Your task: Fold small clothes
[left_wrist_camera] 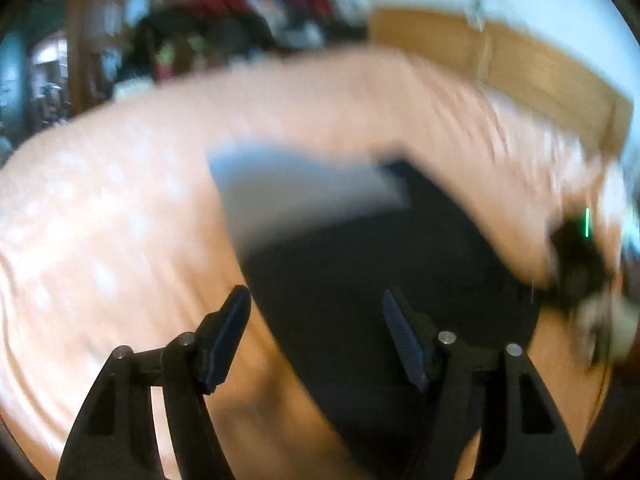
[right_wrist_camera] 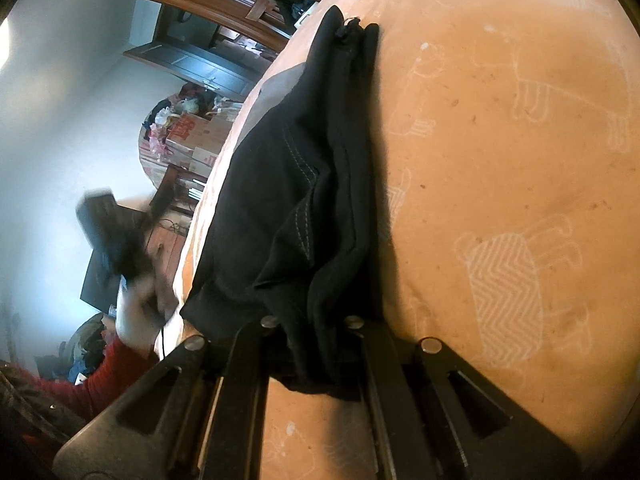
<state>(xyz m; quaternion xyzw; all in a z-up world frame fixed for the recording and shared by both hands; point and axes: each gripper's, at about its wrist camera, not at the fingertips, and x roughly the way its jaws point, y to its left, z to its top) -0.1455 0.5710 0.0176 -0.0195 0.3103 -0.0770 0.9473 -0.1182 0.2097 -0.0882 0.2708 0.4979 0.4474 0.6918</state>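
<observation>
Left gripper (left_wrist_camera: pixel 316 336) hangs with its jaws spread wide and nothing between them, above the near part of the dark garment (left_wrist_camera: pixel 360 280) on the bed. My left wrist view is badly smeared, so I can only make out that the cloth is black with a grey panel (left_wrist_camera: pixel 296 192) at its far end, lying on the peach bedsheet (left_wrist_camera: pixel 120 220) toward the right side of the bed, short of the wooden headboard (left_wrist_camera: pixel 520 64).

From the right wrist view, my right gripper (right_wrist_camera: pixel 312 360) has a bunched fold of the same garment (right_wrist_camera: pixel 288 184) running down between its two arms. The fingertips are buried under the fabric, so I cannot tell whether they are pinched on it. The garment is black with pale stitching along a seam and lies in thick layered folds close to the edge of the bed, a zipper pull (right_wrist_camera: pixel 346 28) at its far end. The sheet (right_wrist_camera: pixel 500 140) carries faint white animal outlines. Beyond the bed edge I see the other gripper (right_wrist_camera: pixel 112 236) as a blur, held by a hand (right_wrist_camera: pixel 138 316) with a red sleeve (right_wrist_camera: pixel 104 384).
</observation>
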